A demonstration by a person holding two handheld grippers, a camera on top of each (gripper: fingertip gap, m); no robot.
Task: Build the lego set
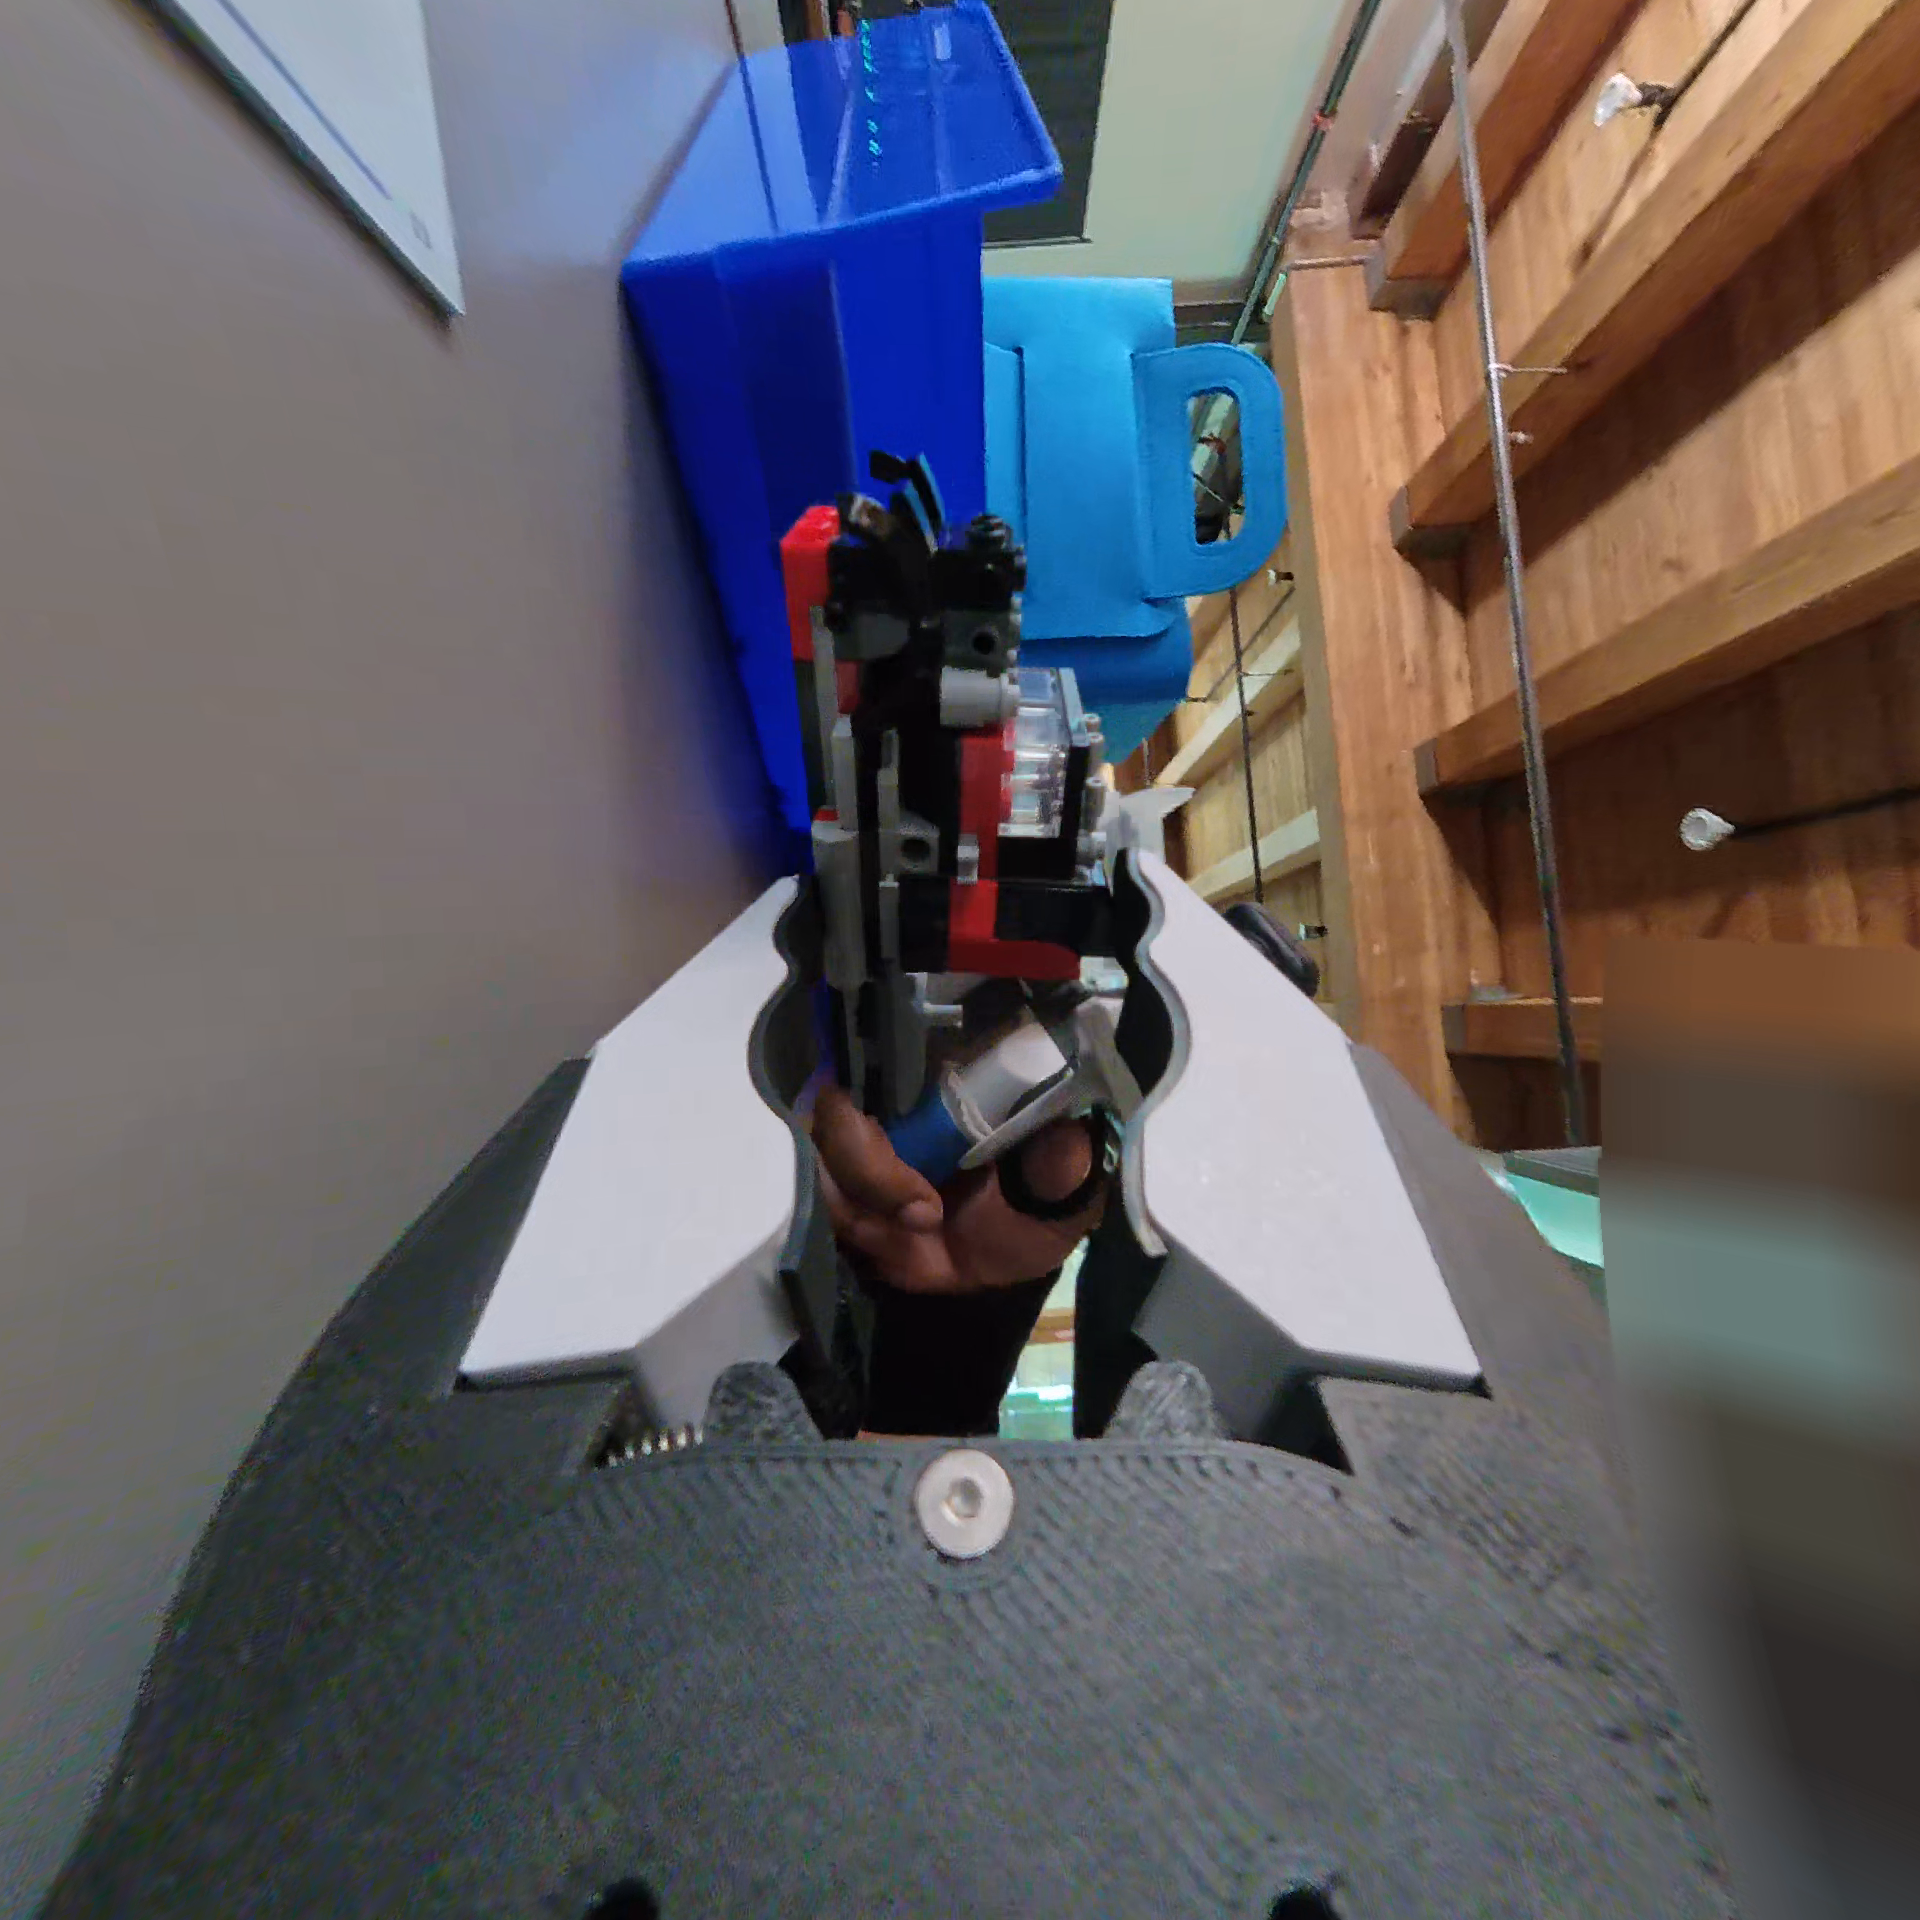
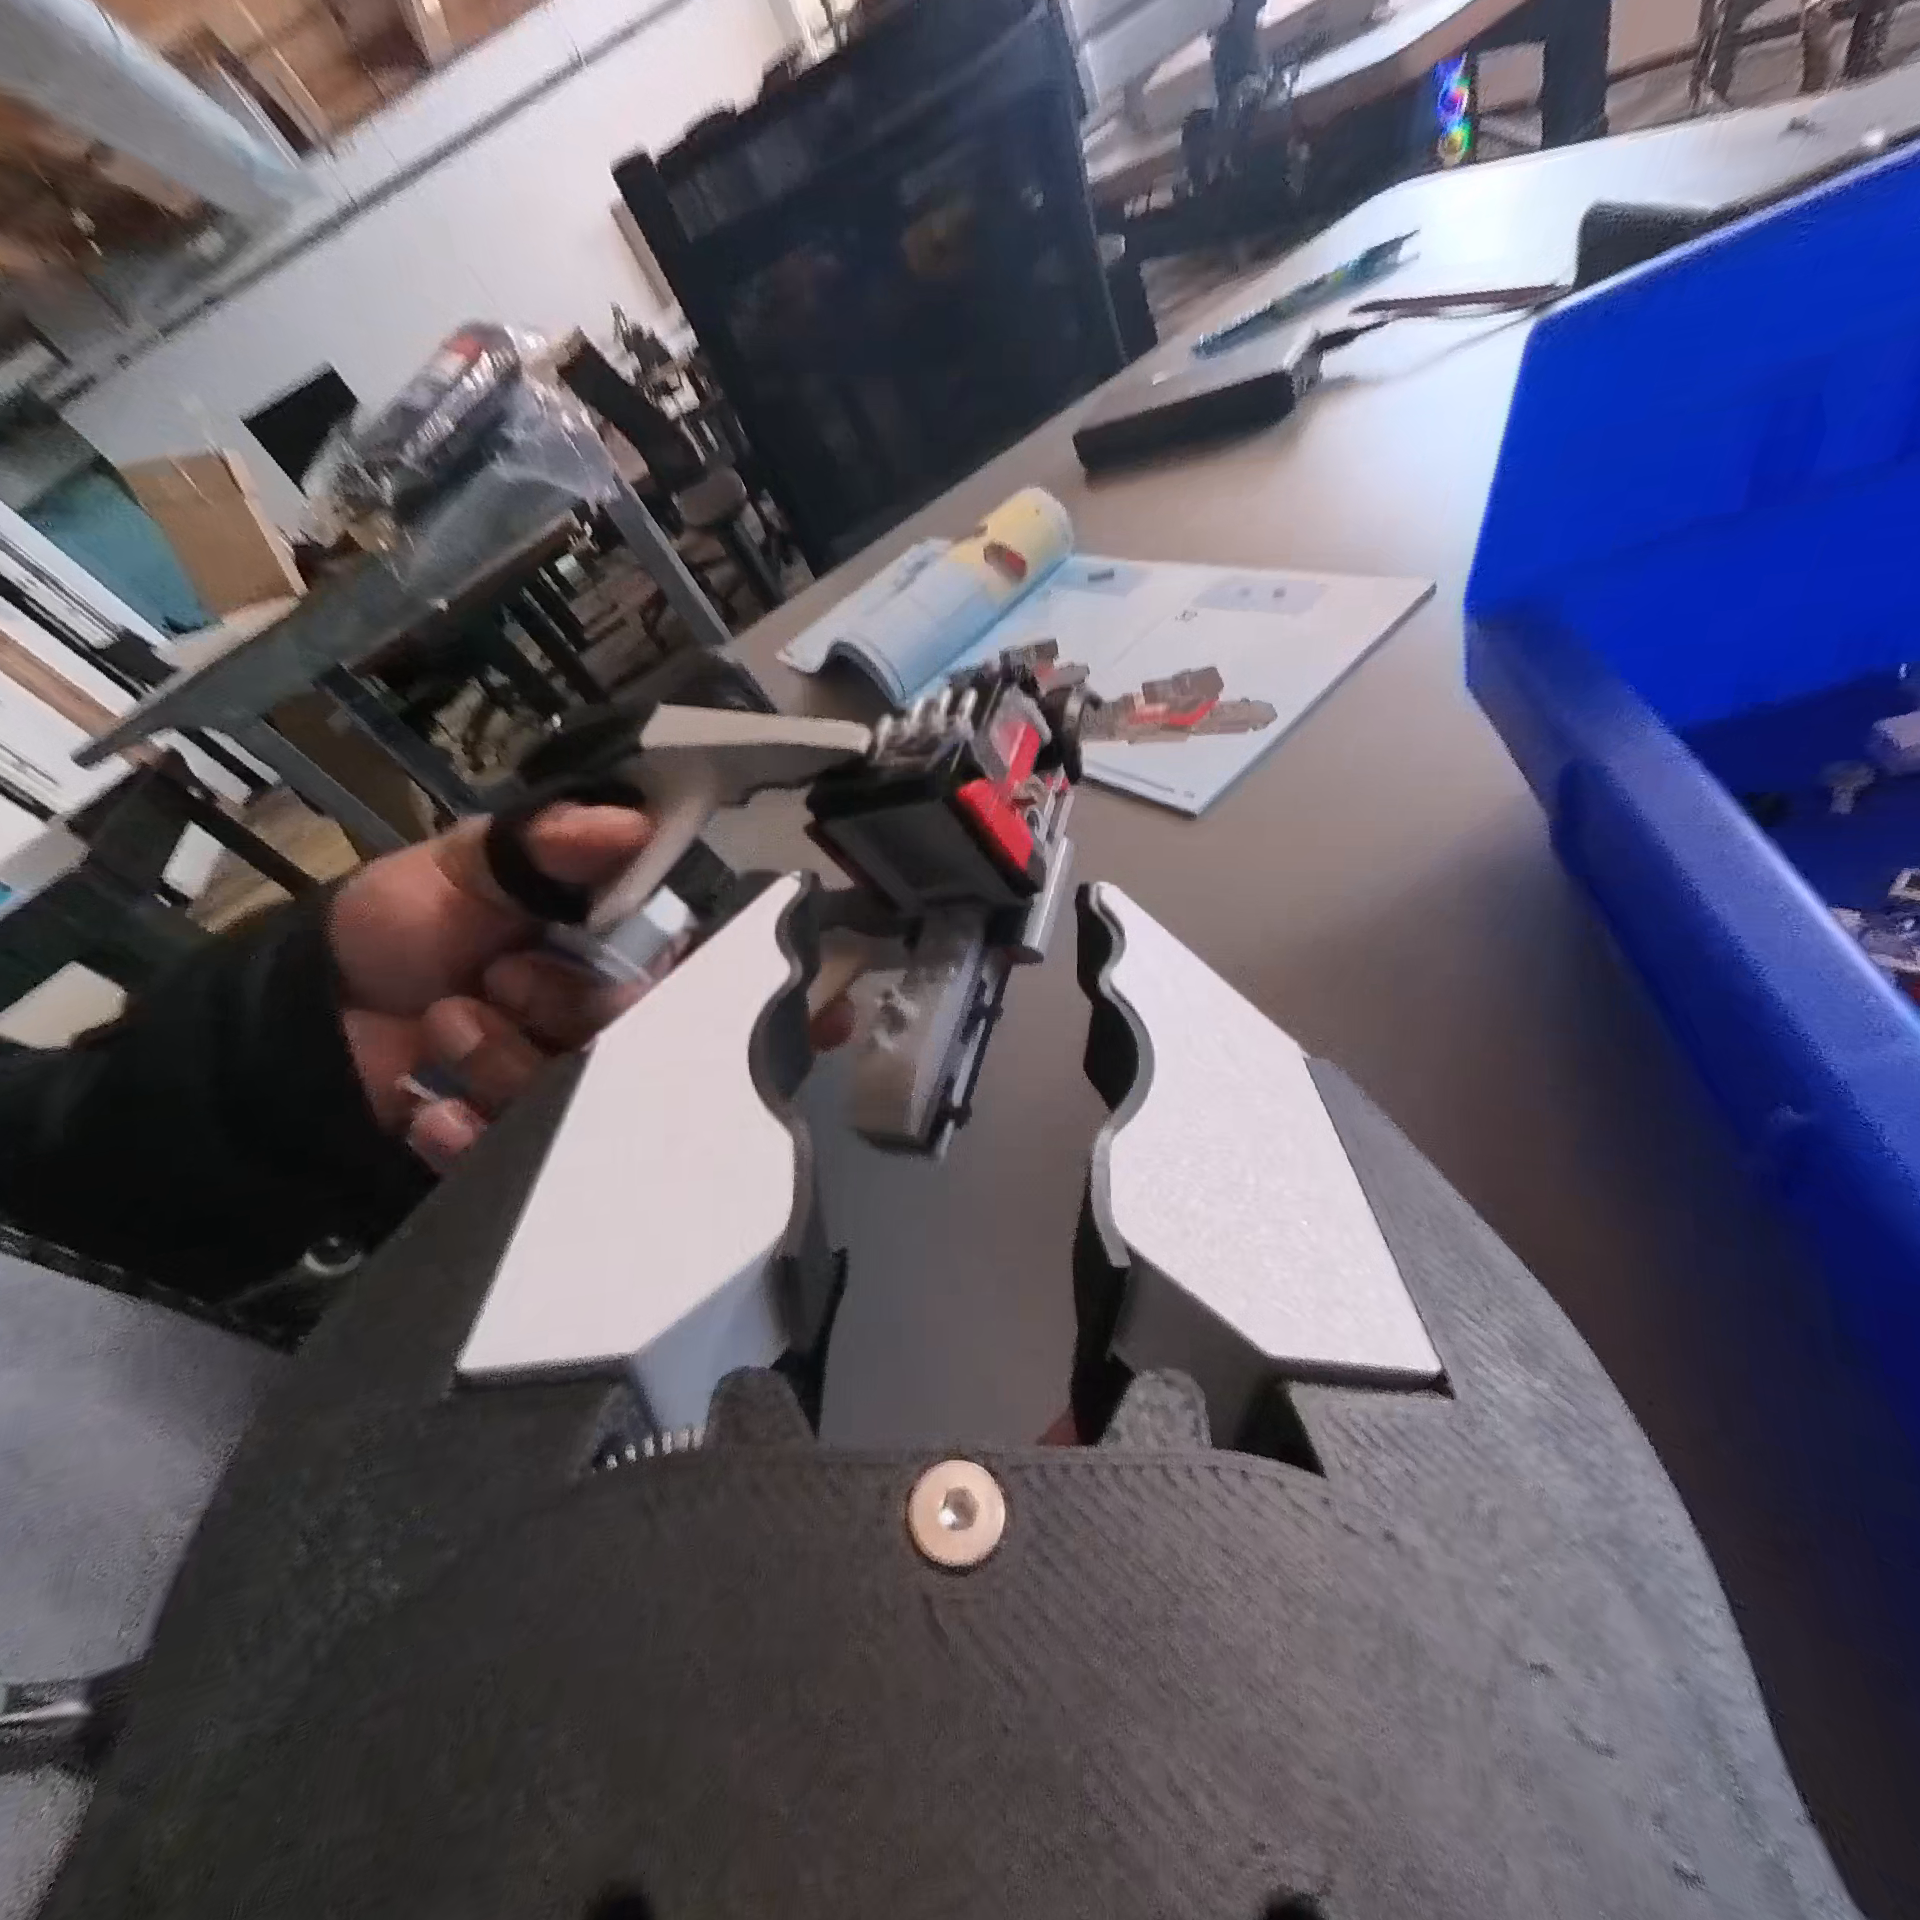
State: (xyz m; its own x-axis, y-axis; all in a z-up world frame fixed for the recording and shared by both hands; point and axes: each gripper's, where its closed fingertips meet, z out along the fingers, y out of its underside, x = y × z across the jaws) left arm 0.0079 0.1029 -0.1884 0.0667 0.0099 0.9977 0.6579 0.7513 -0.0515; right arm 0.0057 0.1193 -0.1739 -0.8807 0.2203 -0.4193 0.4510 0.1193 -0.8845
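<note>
A red, black and grey lego model (image 1: 935, 790) with a clear block on one side sits between the tips of my left gripper (image 1: 966, 894), which is shut on its lower end and holds it up in the air. In the right wrist view the same model (image 2: 935, 821) hangs above the table, gripped from the left by the other gripper's grey finger (image 2: 758, 743) in a person's hand (image 2: 457, 935). My right gripper (image 2: 945, 894) is open. The model's grey tail lies in the gap between its fingers, touching neither.
A blue parts bin (image 2: 1662, 520) with loose pieces stands at the right on the dark table (image 2: 1351, 935); it also shows in the left wrist view (image 1: 831, 312) next to a light blue bag (image 1: 1091, 468). An open instruction booklet (image 2: 1247, 634) and a black box (image 2: 1195, 400) lie farther back. My two grippers' fingertips are within a few centimetres of each other.
</note>
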